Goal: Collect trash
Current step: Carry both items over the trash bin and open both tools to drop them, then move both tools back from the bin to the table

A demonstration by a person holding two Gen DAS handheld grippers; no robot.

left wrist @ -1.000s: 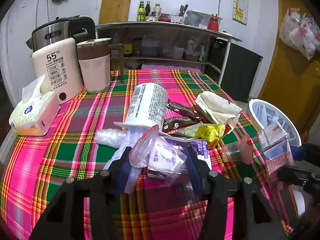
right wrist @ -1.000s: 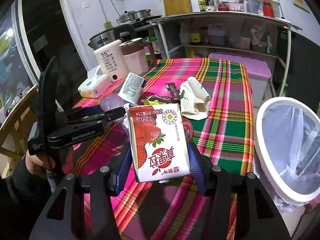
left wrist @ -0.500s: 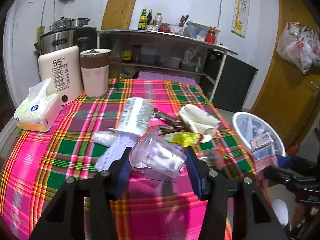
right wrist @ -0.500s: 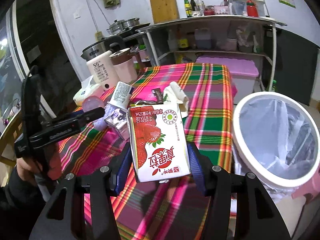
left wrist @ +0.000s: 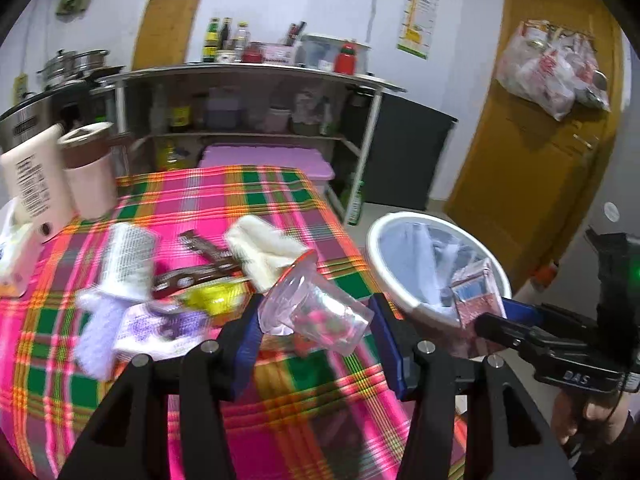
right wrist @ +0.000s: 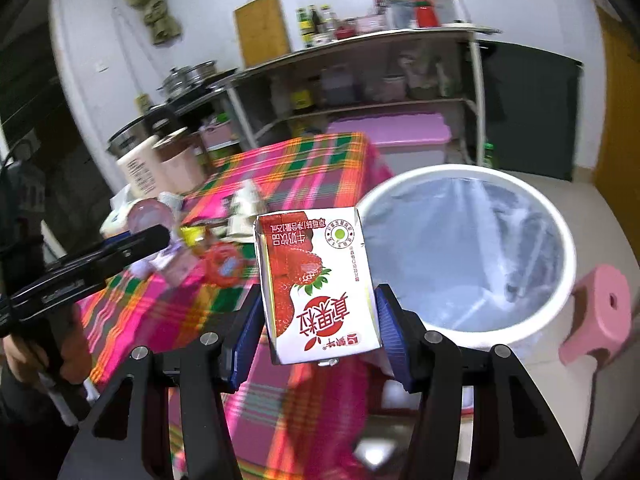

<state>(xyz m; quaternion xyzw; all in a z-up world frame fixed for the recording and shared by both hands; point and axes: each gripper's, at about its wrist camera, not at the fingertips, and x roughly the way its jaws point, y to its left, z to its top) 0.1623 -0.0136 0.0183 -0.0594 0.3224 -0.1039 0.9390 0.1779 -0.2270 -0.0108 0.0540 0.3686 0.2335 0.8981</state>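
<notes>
My left gripper [left wrist: 316, 336] is shut on a clear plastic cup [left wrist: 316, 314] with an orange rim, held on its side above the plaid table's right edge. My right gripper [right wrist: 316, 332] is shut on a strawberry milk carton [right wrist: 318, 284], held beside the white bin [right wrist: 560, 220] with its clear liner. In the left wrist view the carton [left wrist: 478, 300] hangs at the bin's [left wrist: 376, 240] near rim. Loose trash stays on the table: a white cup [left wrist: 128, 260], brown wrappers [left wrist: 192, 278], a yellow wrapper [left wrist: 214, 296], a crumpled white paper [left wrist: 266, 252].
A cream kettle [left wrist: 34, 180] and a pink jug [left wrist: 90, 172] stand at the table's back left, with a tissue pack [left wrist: 12, 256] beside them. A metal shelf [left wrist: 256, 76] lines the wall. A pink stool [right wrist: 600, 316] sits right of the bin. A yellow door [left wrist: 540, 160] is at right.
Both grippers have swung right toward the bin. The left one lifted the clear cup off the trash pile. The right one carried the carton to the bin's rim.
</notes>
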